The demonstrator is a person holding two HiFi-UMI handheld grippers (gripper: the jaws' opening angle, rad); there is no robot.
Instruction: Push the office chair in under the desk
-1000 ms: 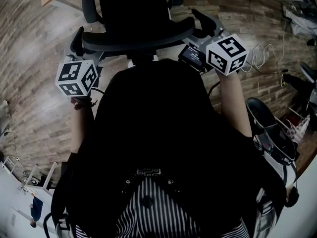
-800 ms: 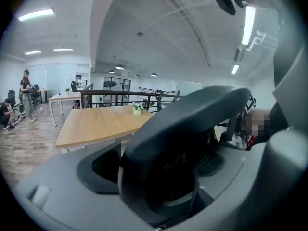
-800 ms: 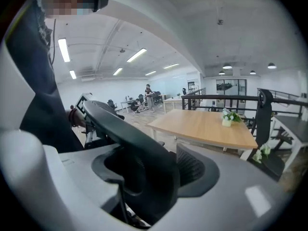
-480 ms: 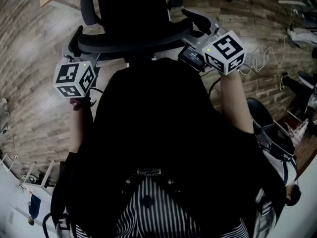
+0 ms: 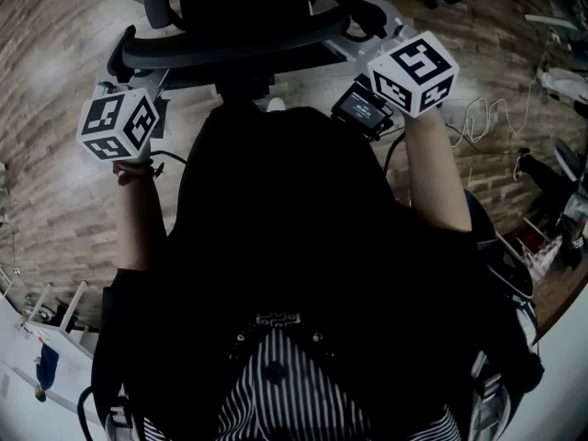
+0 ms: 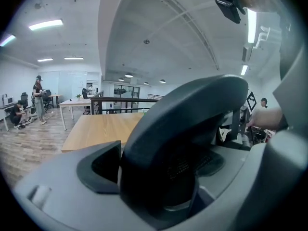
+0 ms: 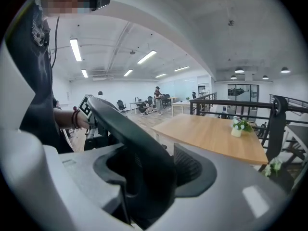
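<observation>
Low in its own view, the left gripper [image 6: 159, 177] clenched one end of the curved top rail [image 5: 230, 53] of the office chair [image 5: 241, 3]. The right gripper [image 7: 149, 177] (its jaws had just been closing) clamped the other end. The chair filled the head view's top centre, with the wooden desk [image 7: 216, 136] beyond.

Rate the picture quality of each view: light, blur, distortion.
Head view: dim, the chair back merges with the person's dark top, floor bowed. Left gripper view: fisheye, black corners, chair back soft up close. Right gripper view: bright, desk sharp, ceiling strips glaring.
</observation>
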